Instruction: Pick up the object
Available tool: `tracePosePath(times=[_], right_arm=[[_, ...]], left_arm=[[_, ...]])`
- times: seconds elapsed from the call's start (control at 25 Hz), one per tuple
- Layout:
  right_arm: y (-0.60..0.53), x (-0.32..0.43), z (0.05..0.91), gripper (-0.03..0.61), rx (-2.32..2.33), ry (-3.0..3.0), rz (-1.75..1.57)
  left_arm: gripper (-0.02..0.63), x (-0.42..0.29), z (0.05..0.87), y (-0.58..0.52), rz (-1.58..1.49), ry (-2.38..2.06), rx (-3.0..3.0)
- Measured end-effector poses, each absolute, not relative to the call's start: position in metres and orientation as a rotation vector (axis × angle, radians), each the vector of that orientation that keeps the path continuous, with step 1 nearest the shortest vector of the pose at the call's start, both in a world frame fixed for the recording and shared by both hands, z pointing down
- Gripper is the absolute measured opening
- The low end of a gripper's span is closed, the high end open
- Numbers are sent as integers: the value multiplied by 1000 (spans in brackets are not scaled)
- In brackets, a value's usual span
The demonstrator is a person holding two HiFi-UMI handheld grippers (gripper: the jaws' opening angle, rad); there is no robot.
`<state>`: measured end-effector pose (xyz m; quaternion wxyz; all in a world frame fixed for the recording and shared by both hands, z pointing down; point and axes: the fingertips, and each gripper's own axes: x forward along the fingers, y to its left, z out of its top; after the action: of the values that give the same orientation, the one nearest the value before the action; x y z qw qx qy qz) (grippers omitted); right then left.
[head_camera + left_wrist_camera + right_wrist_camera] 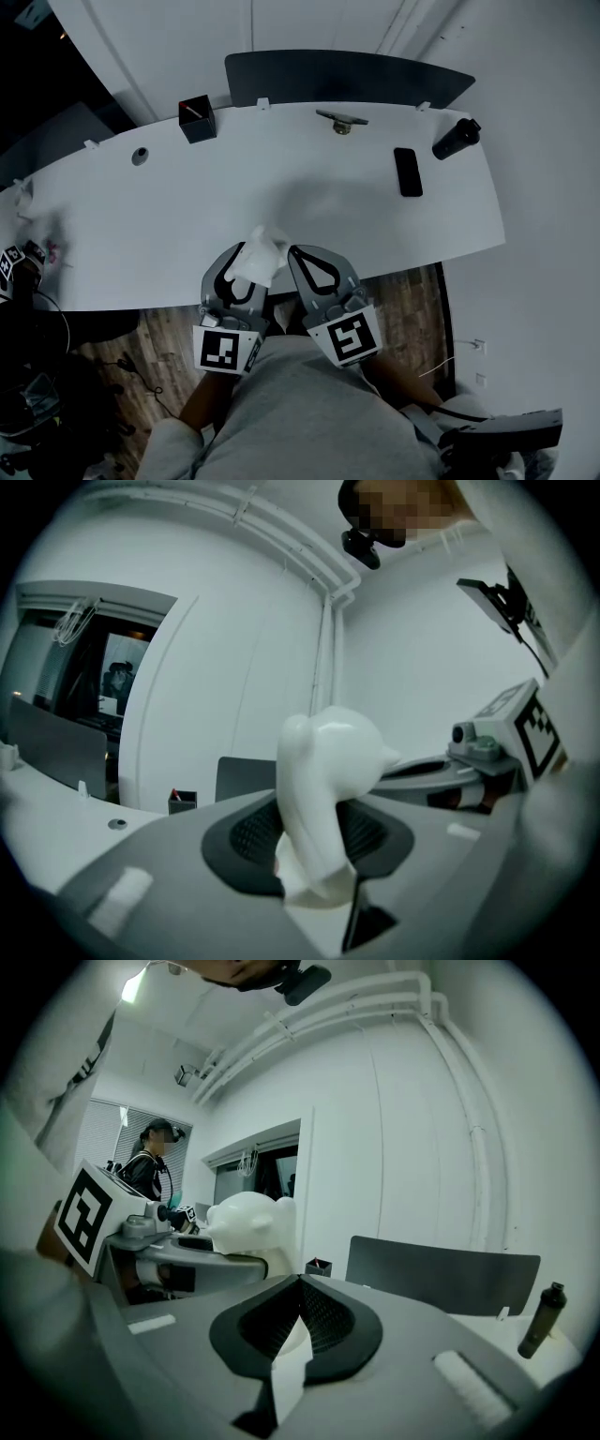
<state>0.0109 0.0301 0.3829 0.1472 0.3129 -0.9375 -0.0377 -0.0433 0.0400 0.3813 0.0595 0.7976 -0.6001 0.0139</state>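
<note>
**White object pinched in left gripper, right gripper idle**

- Counter (281, 187): long, white and curved, spreading ahead of both grippers. Most of it is bare. A dark panel (347, 77) stands along its far edge.
- Left gripper (251, 267): held level at the counter's near edge, jaws part-way apart and pinching the white object (264, 251). In the left gripper view the pads clamp its narrow lower part (314, 855) and the rounded bulk (328, 761) rises above them. Gripping low probably suits the narrower part.
- The object appears lifted off the counter, so the pick looks done or nearly so.
- Right gripper (298, 255): just right of the left one, jaws pressed together on nothing (298, 1321). The object (248, 1227) shows to its left. It likely stays close only as the spare hand.
- Small things, well ahead of the grippers:
  - black box (197, 119), ahead and left
  - phone (407, 172), ahead and right
  - dark bottle (457, 138), lying ahead and right
</note>
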Motion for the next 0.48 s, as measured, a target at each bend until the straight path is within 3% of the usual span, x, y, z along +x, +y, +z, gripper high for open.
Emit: tracePosePath(times=[0.48], right_arm=[[108,76,407,2,864,-2788,69]], left_arm=[[152,2,398,140,136,-1934,2270]])
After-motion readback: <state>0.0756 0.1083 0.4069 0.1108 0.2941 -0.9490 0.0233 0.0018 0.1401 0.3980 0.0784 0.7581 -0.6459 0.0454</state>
